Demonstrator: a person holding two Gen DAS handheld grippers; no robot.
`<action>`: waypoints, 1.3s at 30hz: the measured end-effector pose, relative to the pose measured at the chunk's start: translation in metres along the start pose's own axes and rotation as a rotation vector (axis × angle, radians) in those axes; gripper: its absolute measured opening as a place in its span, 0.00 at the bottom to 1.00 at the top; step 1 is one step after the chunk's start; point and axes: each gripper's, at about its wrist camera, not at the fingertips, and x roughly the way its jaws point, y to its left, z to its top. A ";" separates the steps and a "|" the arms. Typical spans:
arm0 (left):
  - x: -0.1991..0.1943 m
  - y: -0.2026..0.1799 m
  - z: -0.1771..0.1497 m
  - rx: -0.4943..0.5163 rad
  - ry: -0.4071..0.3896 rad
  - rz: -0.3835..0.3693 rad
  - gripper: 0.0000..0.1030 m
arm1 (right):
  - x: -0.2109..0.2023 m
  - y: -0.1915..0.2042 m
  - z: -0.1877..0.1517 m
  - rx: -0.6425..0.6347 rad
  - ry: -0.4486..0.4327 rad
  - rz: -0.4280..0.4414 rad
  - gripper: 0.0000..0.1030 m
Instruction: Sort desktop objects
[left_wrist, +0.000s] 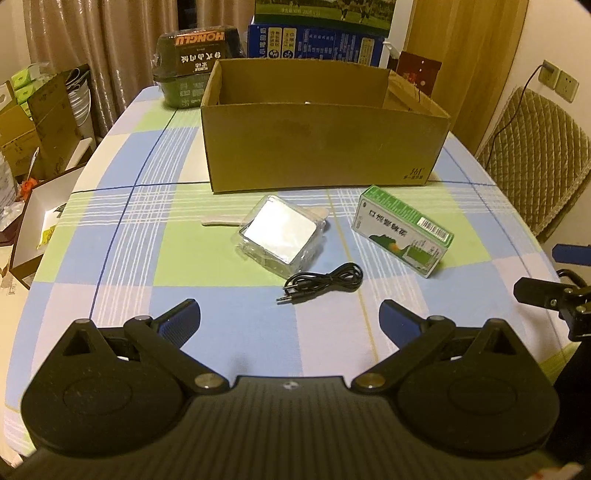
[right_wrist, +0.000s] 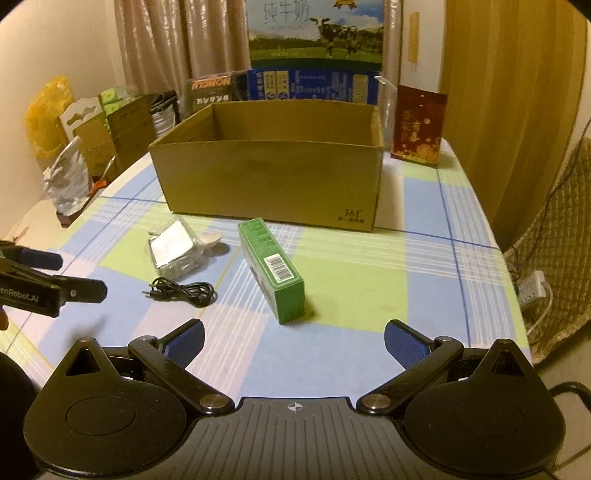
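I can't see the box's (right_wrist: 266, 181) floor; the green carton (right_wrist: 271, 269) runs eleven-to-five; both hand-held grippers, left (left_wrist: 290, 317) and right (right_wrist: 293, 341), gape empty.

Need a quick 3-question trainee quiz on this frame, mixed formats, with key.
1. True or false: the left gripper holds the black audio cable.
2. Which lies nearest the right gripper? A) green box B) foil packet C) red packet
3. Fill in: the loose items lie on the tablecloth in front of the open ___.

Key: 1 false, both grippers are open and empty; 2 A; 3 cardboard box.
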 end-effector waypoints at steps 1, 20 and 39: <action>0.002 0.001 0.000 0.004 0.003 0.000 0.98 | 0.003 0.001 0.000 -0.008 0.002 0.005 0.98; 0.076 -0.019 0.012 0.428 0.072 -0.171 0.58 | 0.070 0.001 0.013 -0.203 0.051 0.054 0.79; 0.124 -0.035 0.018 0.575 0.106 -0.275 0.49 | 0.127 0.010 0.033 -0.274 0.119 0.069 0.31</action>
